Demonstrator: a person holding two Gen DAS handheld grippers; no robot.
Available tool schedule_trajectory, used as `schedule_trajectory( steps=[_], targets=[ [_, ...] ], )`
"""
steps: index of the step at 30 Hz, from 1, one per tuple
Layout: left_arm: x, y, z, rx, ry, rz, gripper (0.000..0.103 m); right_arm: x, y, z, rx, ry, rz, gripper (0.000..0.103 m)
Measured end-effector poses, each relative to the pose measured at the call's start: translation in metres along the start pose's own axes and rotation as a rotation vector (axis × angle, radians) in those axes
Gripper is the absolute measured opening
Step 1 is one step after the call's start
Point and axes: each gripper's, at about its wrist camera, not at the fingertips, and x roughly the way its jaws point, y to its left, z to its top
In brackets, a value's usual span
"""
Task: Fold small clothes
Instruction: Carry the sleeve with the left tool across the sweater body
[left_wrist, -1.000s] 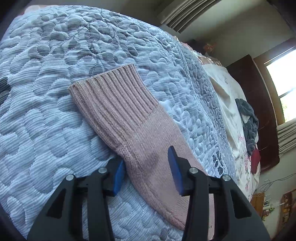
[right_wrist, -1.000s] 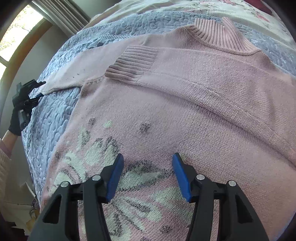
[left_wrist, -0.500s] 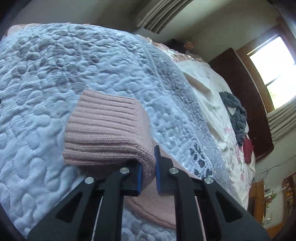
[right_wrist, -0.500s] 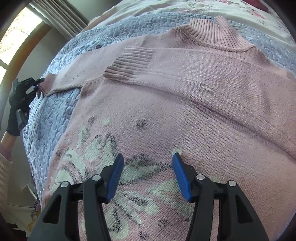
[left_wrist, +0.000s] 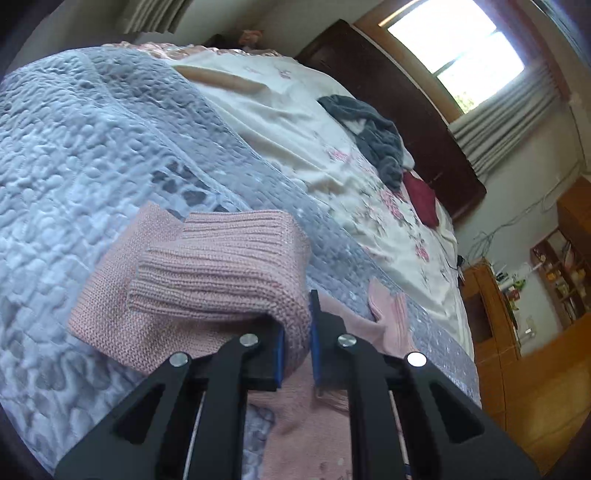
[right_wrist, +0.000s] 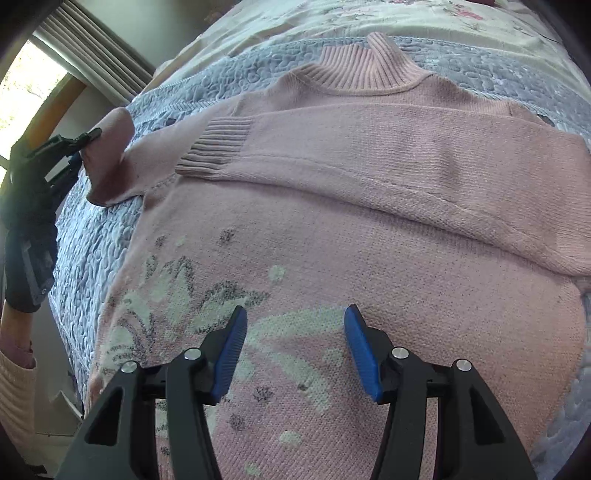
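A pink knitted sweater (right_wrist: 369, 229) with a white and grey flower pattern lies spread on the quilted bed. One sleeve (right_wrist: 332, 147) is folded across its chest, ribbed cuff to the left. My left gripper (left_wrist: 295, 332) is shut on the other sleeve (left_wrist: 221, 273) just behind its ribbed cuff and holds it lifted above the quilt; in the right wrist view that gripper (right_wrist: 79, 147) shows at the far left with the sleeve end (right_wrist: 109, 155) raised. My right gripper (right_wrist: 293, 350) hovers open over the flower pattern near the hem, with nothing between its fingers.
A blue-grey quilted bedspread (left_wrist: 74, 147) covers the near part of the bed, with a white floral sheet (left_wrist: 295, 122) beyond. A grey garment (left_wrist: 373, 136) and a dark red cloth (left_wrist: 421, 199) lie on that sheet. A dark headboard (left_wrist: 388, 92) and wooden furniture (left_wrist: 517, 295) stand behind.
My left gripper shut on the sleeve near its cuff, then lifted it and carried it toward the sweater's body. The right gripper stayed open and barely moved.
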Motion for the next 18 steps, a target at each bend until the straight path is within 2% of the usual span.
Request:
schedule_trajectory(
  steps=[5, 8, 14, 18],
  targets=[
    [0.038, -0.038, -0.033, 0.003, 0.064, -0.065, 0.009, -0.004, -0.009, -0.004, 0.013, -0.007, -0.002, 0.055],
    [0.061, -0.05, -0.054, 0.017, 0.119, -0.067, 0.009, -0.004, -0.013, -0.006, 0.021, -0.008, 0.002, 0.055],
    [0.106, -0.034, -0.09, -0.009, 0.245, -0.007, 0.01, -0.004, -0.018, -0.005, 0.027, 0.0, 0.004, 0.055],
    [0.114, -0.023, -0.098, -0.012, 0.263, -0.002, 0.012, 0.001, -0.02, -0.003, 0.03, 0.014, -0.002, 0.055]
  ],
)
